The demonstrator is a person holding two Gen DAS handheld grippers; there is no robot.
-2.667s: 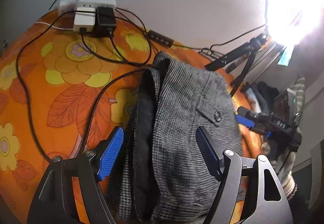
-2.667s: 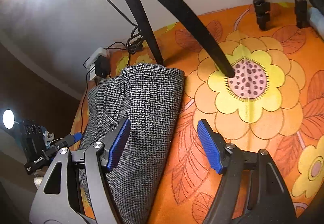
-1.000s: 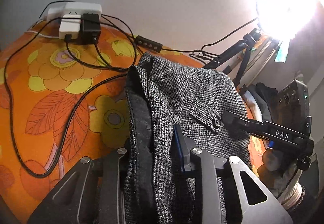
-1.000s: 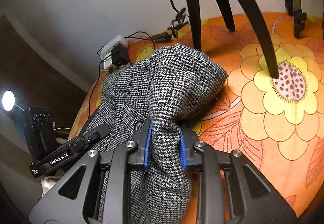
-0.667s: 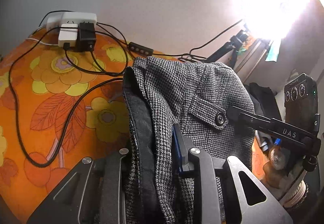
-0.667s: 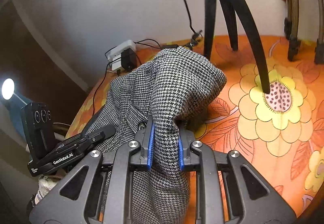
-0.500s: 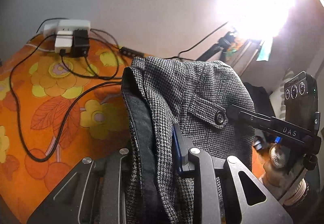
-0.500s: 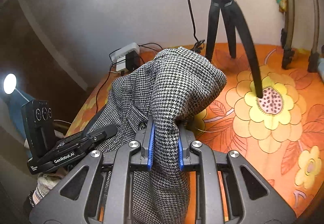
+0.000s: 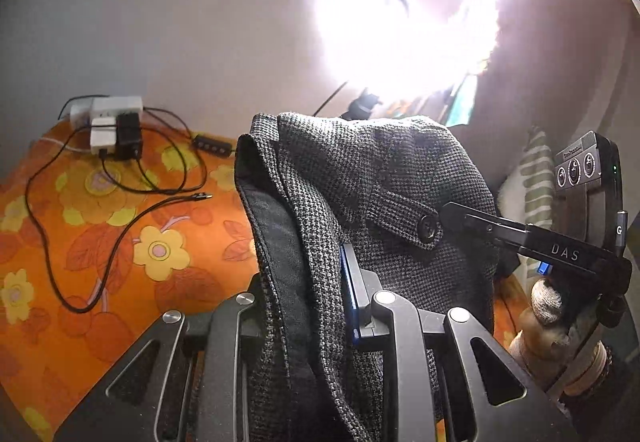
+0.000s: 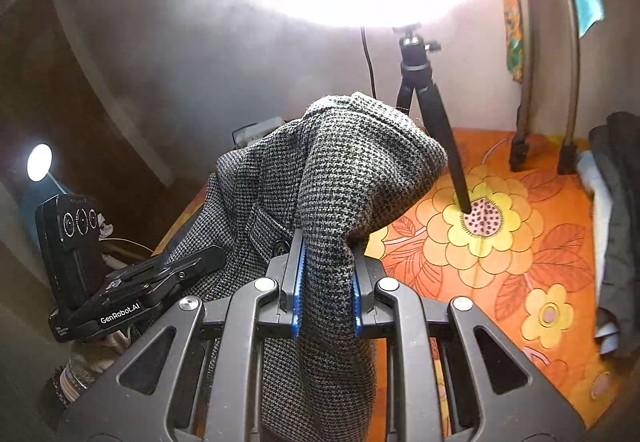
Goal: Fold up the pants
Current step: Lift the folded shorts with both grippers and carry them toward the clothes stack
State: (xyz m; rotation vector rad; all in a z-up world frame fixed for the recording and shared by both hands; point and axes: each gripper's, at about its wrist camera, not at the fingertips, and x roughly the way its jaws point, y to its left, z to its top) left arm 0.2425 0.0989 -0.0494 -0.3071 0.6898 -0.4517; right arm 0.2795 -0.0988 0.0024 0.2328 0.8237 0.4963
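**Both claws lift the folded pants off the bed**

An orange bedspread printed with yellow flowers (image 10: 520, 242) covers the surface, backed by a pale wall and a glaring ring lamp at 12 o'clock. A black tripod (image 10: 432, 122) stands on the cloth at 1 o'clock in the right wrist view; a white power strip with tangled black cables (image 9: 116, 122) lies at 10 o'clock in the left.

The grey houndstooth wool pants (image 10: 352, 170) hang bunched between the two claws, raised above the bedspread. The left gripper (image 9: 320, 298) is clamped on the waistband edge with its dark lining; the right gripper (image 10: 325, 282) is pinched tight on a thick fold. From each claw the cloth runs up toward 12 o'clock, then drapes back down. The two claws hold neighbouring parts of one edge, about equally near, so carrying it over probably needs both moving together.
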